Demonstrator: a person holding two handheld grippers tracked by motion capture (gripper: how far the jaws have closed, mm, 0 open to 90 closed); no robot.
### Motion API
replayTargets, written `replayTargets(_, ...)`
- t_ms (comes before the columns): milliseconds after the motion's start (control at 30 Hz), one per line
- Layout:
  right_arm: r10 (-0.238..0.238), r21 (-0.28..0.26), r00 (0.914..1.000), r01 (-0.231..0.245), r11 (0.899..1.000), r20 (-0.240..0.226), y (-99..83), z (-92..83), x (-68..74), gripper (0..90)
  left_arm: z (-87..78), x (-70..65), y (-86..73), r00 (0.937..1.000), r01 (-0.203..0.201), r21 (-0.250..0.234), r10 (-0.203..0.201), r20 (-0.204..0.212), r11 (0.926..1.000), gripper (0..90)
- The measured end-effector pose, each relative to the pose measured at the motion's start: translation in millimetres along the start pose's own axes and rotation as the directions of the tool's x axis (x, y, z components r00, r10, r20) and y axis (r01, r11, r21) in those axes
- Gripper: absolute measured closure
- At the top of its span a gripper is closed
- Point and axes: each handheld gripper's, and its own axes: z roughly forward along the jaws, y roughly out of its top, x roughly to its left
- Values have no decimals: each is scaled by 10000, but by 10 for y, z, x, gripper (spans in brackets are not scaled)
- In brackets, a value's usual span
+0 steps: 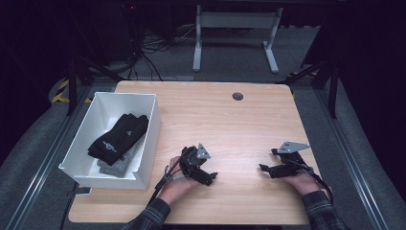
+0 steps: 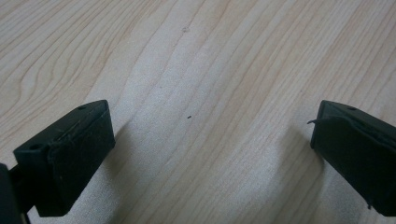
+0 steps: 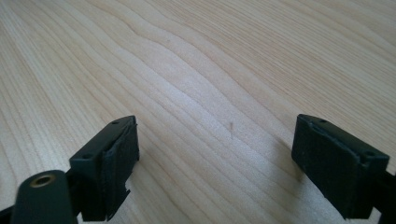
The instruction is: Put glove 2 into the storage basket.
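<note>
Pale wood grain of the counter (image 1: pixel 230 120) under both tools: left gripper (image 1: pixel 207 176) low over the near edge, jaws spread as wide as they go, nothing between them; right gripper (image 1: pixel 268 168) well apart at the near right, jaws likewise wide and empty. Farther back at the left, white bin (image 1: pixel 148 139) on the counter, black gloves (image 1: pixel 119 136) inside on top of a grey cloth (image 1: pixel 117 165).
</note>
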Motion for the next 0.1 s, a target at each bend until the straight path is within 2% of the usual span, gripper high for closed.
replayTargets(100, 3, 2, 10000, -3, 10000, 0, 0, 0, 0, 155, -1, 0, -1, 10000, 9, -2, -9, 7, 10000, 1)
